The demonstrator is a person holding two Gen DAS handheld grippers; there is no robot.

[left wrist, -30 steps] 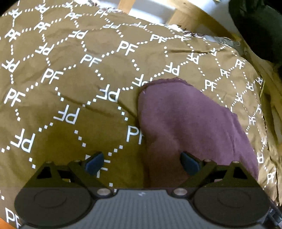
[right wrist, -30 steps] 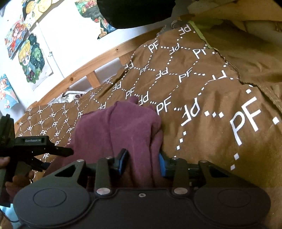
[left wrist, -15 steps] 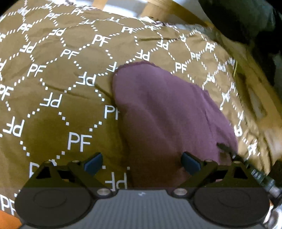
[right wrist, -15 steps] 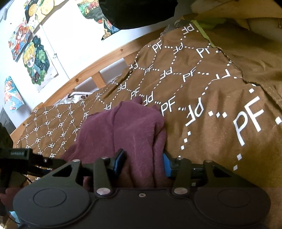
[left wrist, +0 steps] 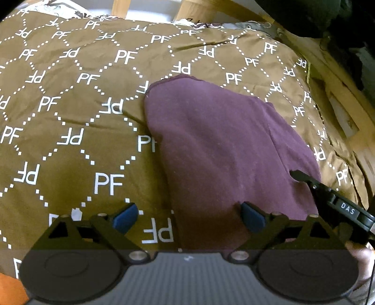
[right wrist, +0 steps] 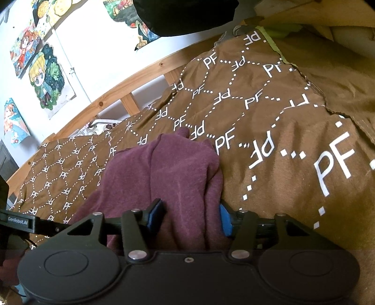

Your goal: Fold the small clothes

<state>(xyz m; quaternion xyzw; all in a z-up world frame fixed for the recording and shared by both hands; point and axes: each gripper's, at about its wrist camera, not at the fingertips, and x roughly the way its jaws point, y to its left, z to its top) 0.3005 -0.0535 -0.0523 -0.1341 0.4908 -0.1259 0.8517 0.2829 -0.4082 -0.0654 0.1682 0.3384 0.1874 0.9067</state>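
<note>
A maroon cloth (left wrist: 218,145) lies folded on the brown bedspread (left wrist: 70,112) printed with white "PF" letters. My left gripper (left wrist: 188,217) hovers open over the cloth's near left edge, with nothing pinched between its blue pads. In the right wrist view the cloth (right wrist: 164,169) rises in a soft ridge running between the blue pads of my right gripper (right wrist: 190,217). Its jaws are opening and the fabric sits loosely in the gap. One black finger of the right gripper (left wrist: 328,194) shows at the cloth's right edge. The left gripper (right wrist: 23,221) shows at the far left.
A wooden bed rail (right wrist: 131,79) runs behind the bedspread, with a white wall and cartoon posters (right wrist: 46,77) above it. A dark garment (right wrist: 182,14) hangs at the top. A plain brown fold of bedding (right wrist: 328,70) lies to the right.
My right gripper's jaws have widened around the maroon cloth. The left gripper has shifted and rolled, so the cloth sits more centrally and the right gripper's finger has come into its view.
</note>
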